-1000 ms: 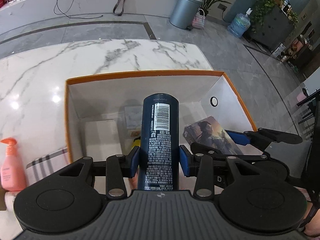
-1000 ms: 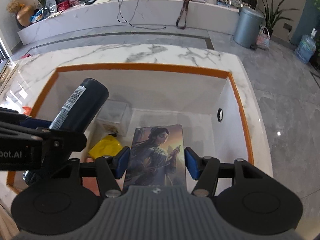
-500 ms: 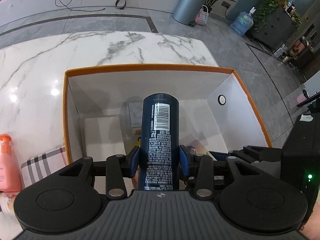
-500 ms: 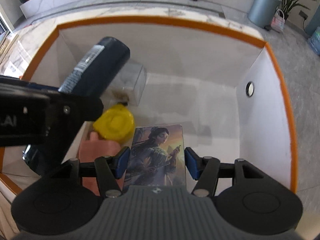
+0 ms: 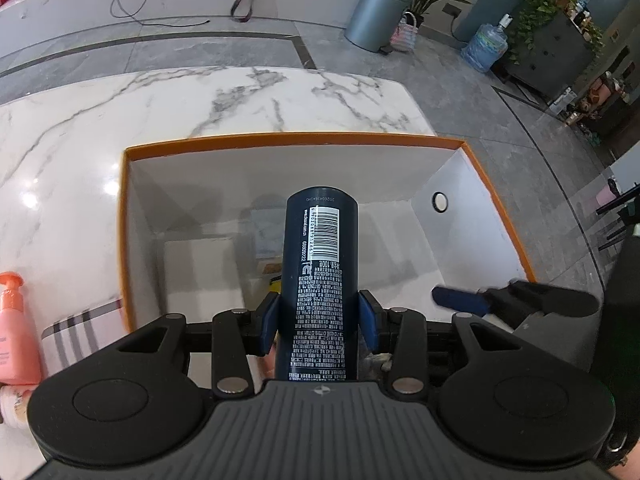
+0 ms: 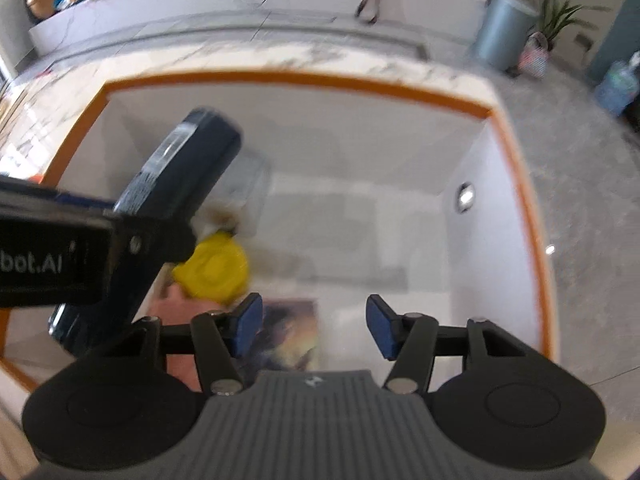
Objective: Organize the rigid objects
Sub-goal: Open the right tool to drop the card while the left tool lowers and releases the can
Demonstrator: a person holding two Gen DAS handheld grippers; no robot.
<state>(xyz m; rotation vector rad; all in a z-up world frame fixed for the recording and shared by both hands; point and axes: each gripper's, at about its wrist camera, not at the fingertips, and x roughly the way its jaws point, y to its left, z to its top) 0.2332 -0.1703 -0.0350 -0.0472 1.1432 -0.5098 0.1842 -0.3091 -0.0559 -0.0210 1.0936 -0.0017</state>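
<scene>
Left tool [image 5: 319, 318] grips the dark blue can [image 5: 321, 276] above the orange-rimmed box [image 5: 280, 139], while my right tool [image 6: 315, 326] hangs open and empty over the picture card [image 6: 289, 338] lying on the box floor. I judge the can should go down slowly into the free space, clear of the yellow lid [image 6: 214, 270], before I let go. The box sits on a marble tabletop [image 5: 160, 108]; beyond it are grey floor, a bin [image 5: 376, 12] and plants.

Black hand-held gripper [image 5: 320, 320], blue pads [image 5: 269, 322]
</scene>
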